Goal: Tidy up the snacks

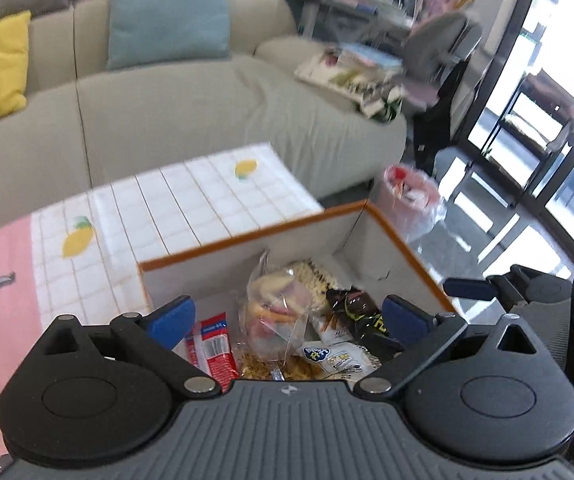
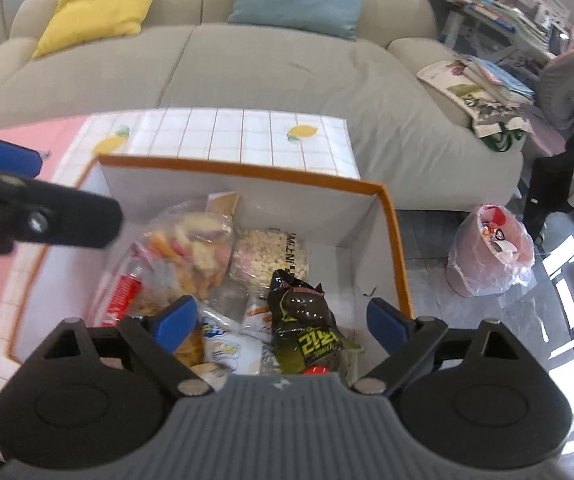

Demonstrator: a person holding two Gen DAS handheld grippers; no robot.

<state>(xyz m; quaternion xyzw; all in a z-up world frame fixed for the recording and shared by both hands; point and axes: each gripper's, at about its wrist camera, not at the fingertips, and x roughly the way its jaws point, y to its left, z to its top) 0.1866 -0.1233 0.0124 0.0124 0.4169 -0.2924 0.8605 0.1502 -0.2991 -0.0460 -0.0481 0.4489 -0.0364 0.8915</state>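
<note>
We hold both grippers, left and right, fingers spread and empty, above the box of snacks, where the black packet, seemingly lying lengthwise away from us, sits nearest the right gripper.

A white box with an orange rim stands open-topped on the tiled, lemon-print tabletop, holding a loose heap of snacks. A clear bag of pastel chips lies at the back left, a clear tub of small white and pink puffs just beside it. In front — tilted on top — sits a black packet with yellow-green lettering. A red-and-white packet lies along the left wall, a white pouch with blue print near the front.
</note>
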